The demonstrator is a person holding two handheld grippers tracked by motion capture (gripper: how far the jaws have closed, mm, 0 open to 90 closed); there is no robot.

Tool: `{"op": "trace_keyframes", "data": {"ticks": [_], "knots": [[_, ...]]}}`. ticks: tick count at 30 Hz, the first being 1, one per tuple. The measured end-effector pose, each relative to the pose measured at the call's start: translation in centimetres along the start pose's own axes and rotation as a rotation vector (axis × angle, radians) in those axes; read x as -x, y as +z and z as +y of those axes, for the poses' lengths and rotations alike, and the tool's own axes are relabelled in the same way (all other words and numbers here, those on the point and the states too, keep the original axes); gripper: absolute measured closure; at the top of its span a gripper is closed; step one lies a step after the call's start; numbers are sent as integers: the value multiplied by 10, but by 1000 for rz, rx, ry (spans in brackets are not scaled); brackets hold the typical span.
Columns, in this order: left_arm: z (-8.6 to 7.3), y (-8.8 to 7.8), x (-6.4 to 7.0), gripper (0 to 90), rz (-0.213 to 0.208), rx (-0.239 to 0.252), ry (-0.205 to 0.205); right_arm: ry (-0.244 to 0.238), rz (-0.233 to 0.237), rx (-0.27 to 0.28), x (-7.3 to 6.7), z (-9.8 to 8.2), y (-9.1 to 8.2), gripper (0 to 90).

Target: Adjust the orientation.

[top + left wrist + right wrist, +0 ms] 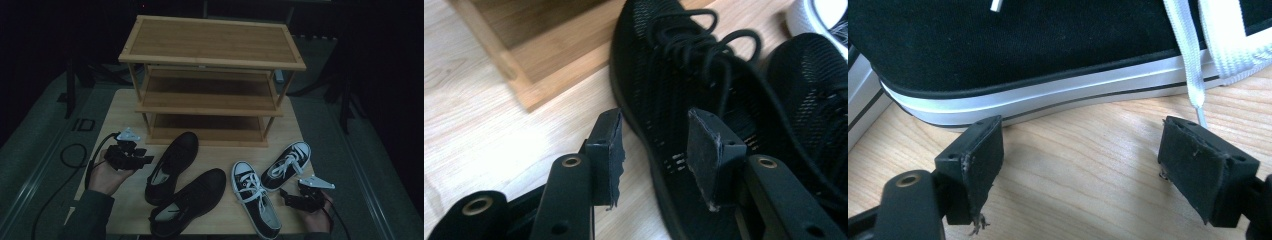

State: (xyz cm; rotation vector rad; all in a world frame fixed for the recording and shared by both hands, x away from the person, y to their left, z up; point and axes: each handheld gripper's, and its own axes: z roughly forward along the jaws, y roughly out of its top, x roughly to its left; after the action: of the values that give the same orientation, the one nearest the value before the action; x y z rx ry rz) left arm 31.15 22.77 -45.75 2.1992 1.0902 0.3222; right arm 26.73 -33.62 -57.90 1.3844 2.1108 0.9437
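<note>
1. Four shoes on table [115, 115], crowding front half ahead of shoe rack [210, 75]; bare wood left of black mesh shoes, narrow strip at front edge.
2. Left gripper [142, 159] wide, nothing clamped; jaws astride sole edge of rear black mesh shoe [684, 100], pads clear of it.
3. Right gripper [285, 196] spread wide, empty, just beside sidewall of near black-and-white sneaker [1023, 60], close to table's right front corner.

The nearer black-and-white sneaker [257, 205] has its heel cut off by the high view's bottom edge.
</note>
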Motion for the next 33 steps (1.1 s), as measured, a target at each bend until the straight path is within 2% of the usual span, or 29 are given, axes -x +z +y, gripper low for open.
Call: {"op": "trace_keyframes", "data": {"ticks": [5,9,11,21,33], "knots": [[10,0,9,574,-19,0,26,0,0,0,0,0,0,180],[14,1,13,574,-29,5,7,0,0,0,0,0,0,180],[15,2,15,574,-37,-6,11,0,0,0,0,0,0,180],[17,10,20,563,-35,-38,24,-1,1,-1,0,0,0,180],[14,27,24,547,-22,-88,37,-2,3,-1,0,0,0,179]]}}
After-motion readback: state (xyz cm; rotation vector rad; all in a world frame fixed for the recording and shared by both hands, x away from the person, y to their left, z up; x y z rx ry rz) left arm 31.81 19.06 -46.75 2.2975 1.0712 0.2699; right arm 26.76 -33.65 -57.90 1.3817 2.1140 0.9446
